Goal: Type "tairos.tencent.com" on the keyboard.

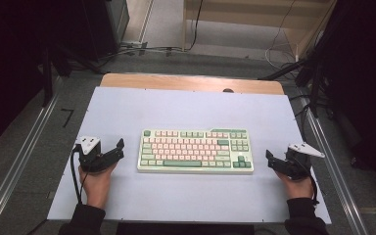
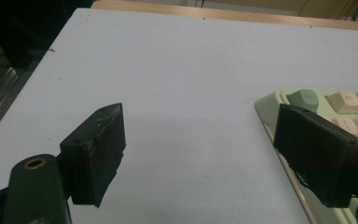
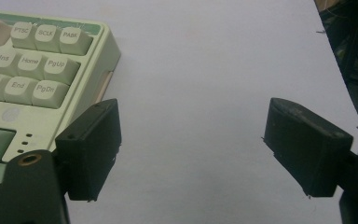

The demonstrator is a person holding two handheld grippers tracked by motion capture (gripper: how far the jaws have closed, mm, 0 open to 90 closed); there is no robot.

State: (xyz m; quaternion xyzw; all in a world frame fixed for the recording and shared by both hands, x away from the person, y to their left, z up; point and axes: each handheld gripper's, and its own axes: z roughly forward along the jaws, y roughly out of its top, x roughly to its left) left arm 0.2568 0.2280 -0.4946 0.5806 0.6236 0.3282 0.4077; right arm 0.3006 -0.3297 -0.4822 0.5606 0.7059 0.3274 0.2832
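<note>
With our left gripper [image 1: 113, 151] and right gripper [image 1: 274, 161] both spread wide and empty, flanking the pale green plastic keyboard with pink and green keys [image 1: 195, 150] at frame centre, we risk shoving it askew if one side touches first.

Dim, even overhead light; soft shadows, slightly blurred close-ups, dark surroundings.

Matt plastic keyboard [image 1: 196, 151], smooth, perhaps paper-covered table [image 1: 191, 110]

Keyboard [image 1: 195, 151] between open grippers
</note>
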